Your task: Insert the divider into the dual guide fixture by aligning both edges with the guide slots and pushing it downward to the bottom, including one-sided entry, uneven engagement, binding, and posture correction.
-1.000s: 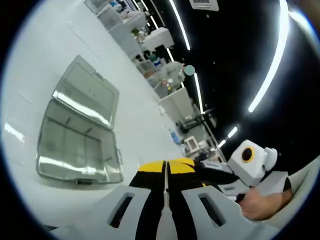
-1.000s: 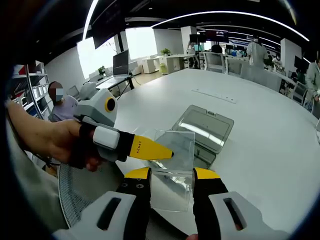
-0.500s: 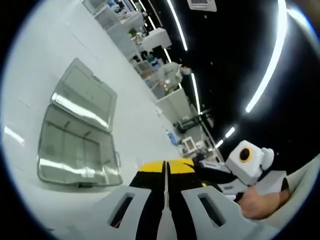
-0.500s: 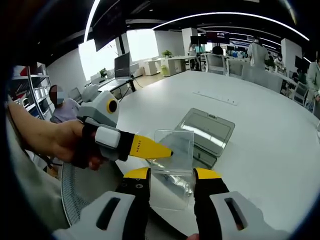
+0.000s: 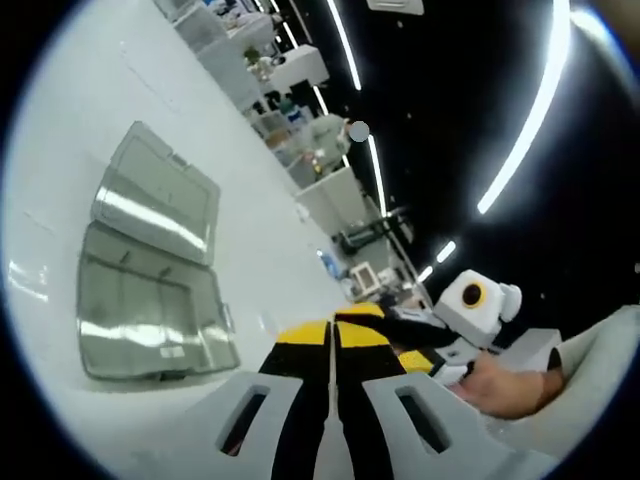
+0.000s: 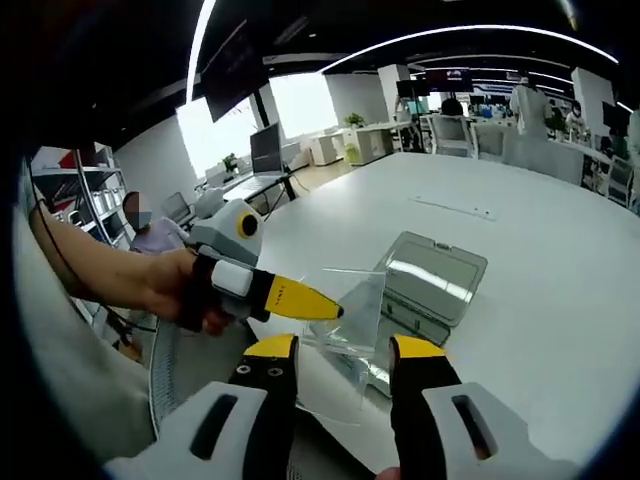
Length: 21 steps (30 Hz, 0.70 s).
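Note:
A clear plastic divider hangs tilted above the white table, pinched at its left edge by my left gripper, which comes in from the left in a person's hand. My right gripper is open, its yellow-tipped jaws standing on either side of the divider's lower part without touching it. In the left gripper view my left gripper is shut, with the sheet's thin edge between the jaws. The guide fixture, a clear case with its lid open, lies flat on the table beyond both grippers.
The round white table stretches right and far of the case. A grey mesh chair stands by the near edge at left, with a seated person behind. Desks, chairs and people stand at the back.
The divider has turned in the left gripper's hold and now shows more edge-on and tilted. Both views shifted slightly; the case has stayed where it was on the table.

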Each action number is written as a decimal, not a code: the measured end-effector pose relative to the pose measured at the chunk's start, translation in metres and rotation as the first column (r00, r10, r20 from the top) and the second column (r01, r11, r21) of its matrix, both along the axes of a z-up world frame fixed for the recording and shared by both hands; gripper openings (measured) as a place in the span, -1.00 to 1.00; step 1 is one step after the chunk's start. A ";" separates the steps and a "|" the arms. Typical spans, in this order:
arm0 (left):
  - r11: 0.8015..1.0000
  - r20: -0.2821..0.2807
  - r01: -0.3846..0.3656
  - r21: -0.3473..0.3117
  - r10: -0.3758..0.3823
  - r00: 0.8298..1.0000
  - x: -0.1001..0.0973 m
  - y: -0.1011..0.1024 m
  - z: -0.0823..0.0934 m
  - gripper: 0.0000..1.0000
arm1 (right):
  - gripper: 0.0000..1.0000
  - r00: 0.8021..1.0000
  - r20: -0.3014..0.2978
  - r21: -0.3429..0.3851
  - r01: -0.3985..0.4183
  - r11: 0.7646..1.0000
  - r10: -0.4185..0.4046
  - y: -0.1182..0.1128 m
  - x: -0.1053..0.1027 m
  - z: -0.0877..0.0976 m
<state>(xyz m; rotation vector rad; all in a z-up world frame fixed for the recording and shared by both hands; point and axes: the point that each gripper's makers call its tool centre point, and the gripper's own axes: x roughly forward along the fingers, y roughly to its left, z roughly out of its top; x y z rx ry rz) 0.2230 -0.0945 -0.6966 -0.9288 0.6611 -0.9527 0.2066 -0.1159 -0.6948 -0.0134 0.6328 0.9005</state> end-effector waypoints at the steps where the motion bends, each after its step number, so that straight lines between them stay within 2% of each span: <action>1: 1.000 0.007 0.020 -0.003 -0.020 1.000 -0.001 0.000 0.002 -1.00 | -0.37 1.000 -0.008 0.007 -0.009 1.000 0.009 0.000 0.000 0.001; 8: 0.995 0.039 0.095 -0.003 -0.095 0.995 0.002 0.006 0.011 -1.00 | -0.42 0.994 -0.074 0.125 -0.076 0.989 0.085 0.001 -0.004 0.012; 10: 0.992 0.050 0.124 -0.011 -0.123 0.991 -0.001 0.004 0.017 -1.00 | -0.43 0.992 -0.086 0.129 -0.077 0.989 0.088 -0.002 -0.002 0.011; 12: 0.989 0.065 0.146 -0.009 -0.145 0.987 -0.001 0.004 0.021 -1.00 | -0.46 0.981 -0.138 0.181 -0.109 0.977 0.135 0.002 -0.008 0.014; 15: 0.984 0.084 0.178 -0.020 -0.176 0.981 -0.002 0.002 0.027 -1.00 | -0.49 0.978 -0.137 0.193 -0.130 0.973 0.158 0.001 -0.008 0.015; 21: 0.969 0.115 0.245 -0.019 -0.241 0.964 -0.008 -0.004 0.035 -1.00 | -0.59 0.950 -0.213 0.293 -0.161 0.942 0.228 0.005 -0.014 0.025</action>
